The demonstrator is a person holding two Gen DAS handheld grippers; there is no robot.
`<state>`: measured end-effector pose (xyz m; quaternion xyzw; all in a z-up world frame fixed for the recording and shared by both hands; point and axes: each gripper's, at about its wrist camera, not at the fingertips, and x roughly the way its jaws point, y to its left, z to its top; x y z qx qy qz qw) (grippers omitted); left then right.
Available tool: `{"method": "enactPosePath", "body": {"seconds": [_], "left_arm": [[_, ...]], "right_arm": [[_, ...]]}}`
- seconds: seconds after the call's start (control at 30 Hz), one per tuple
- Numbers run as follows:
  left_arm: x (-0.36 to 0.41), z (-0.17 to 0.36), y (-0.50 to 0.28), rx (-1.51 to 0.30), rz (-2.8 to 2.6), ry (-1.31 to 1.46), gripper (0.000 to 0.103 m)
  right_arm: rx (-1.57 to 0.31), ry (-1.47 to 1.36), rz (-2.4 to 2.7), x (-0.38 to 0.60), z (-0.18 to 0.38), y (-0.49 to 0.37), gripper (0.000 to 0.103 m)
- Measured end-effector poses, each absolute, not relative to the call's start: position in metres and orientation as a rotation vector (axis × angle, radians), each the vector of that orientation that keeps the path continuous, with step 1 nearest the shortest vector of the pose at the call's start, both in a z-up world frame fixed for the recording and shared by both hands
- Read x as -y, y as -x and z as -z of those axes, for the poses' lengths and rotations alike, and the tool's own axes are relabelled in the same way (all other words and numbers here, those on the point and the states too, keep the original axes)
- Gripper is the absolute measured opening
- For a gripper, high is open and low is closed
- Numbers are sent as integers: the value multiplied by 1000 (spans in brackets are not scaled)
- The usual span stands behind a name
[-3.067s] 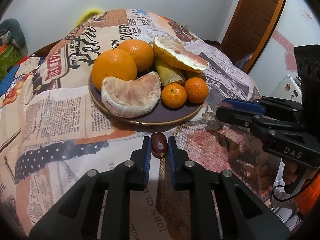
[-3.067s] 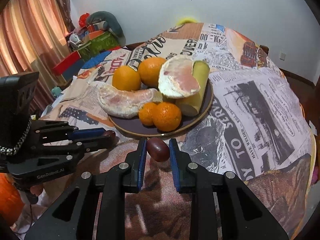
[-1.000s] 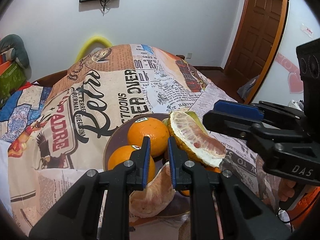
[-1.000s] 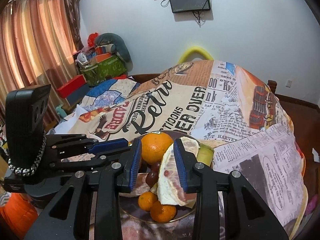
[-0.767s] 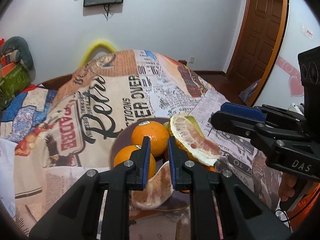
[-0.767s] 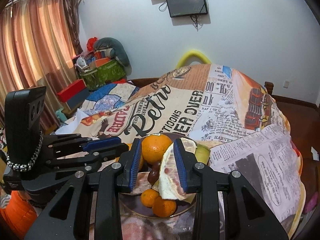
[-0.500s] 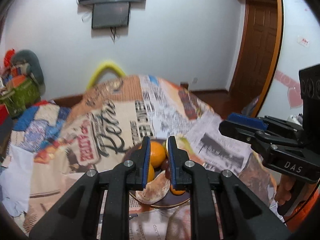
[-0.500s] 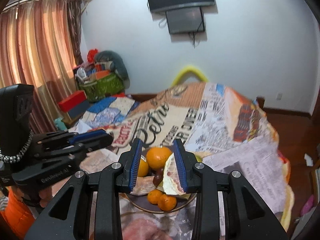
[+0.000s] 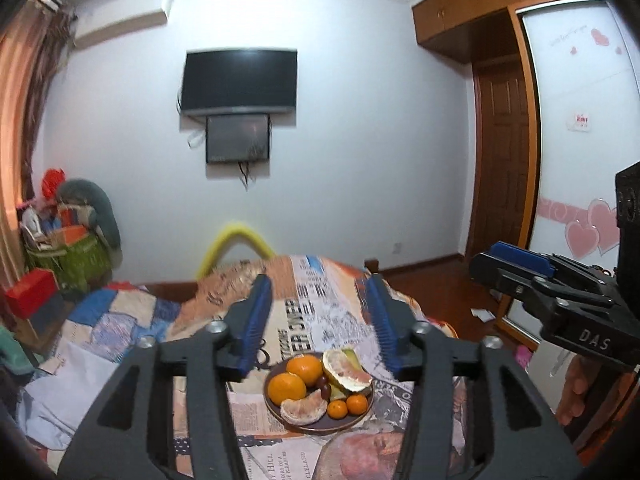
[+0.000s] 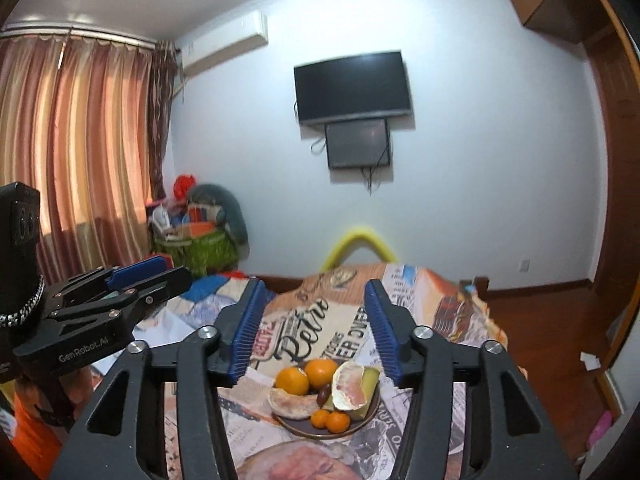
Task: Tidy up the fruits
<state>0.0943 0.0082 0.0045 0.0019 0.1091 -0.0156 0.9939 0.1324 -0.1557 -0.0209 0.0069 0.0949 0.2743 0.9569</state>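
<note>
Low in the frame's centre, the plate (image 9: 280,411) holds oranges (image 9: 286,386), pomelo pieces (image 9: 347,371) and dark dates (image 9: 325,387). Both the left claw (image 9: 320,324) and right claw (image 10: 312,330) hang spread and empty above the surface (image 9: 280,456), so sorting looks finished.

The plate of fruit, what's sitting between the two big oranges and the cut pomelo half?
In both wrist views, dark red dates lie there on the plate, between the oranges and the pomelo half.

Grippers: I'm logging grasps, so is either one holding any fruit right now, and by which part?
Nothing is held. The left gripper and right gripper are both open and empty, raised well back from the plate of fruit.
</note>
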Motion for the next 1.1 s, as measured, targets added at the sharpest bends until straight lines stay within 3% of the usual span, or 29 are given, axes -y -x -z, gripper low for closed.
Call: {"method": "enactPosePath", "body": {"seconds": [0.13,0.23,0.5,0.57,1.1], "left_arm": [[-4,-12,-73,-179,23,-5,83],[-1,-14,-61,-151,12,-14,92],[5,-14,-41,-119,6,-16,100],[6,-13,-38,-117,5,-8,101],[1,-9,-37,-121,-2,21,102]], "right_arm": [[-165,-29,-547,160,19,-119,66],[-142,-19,-519,158,19,-111,73],[-115,-20,-477,157,20,-100,92],[-105,-21,-462,160,21,-96,102],[-92,-10,-426,159,25,-82,103]]}}
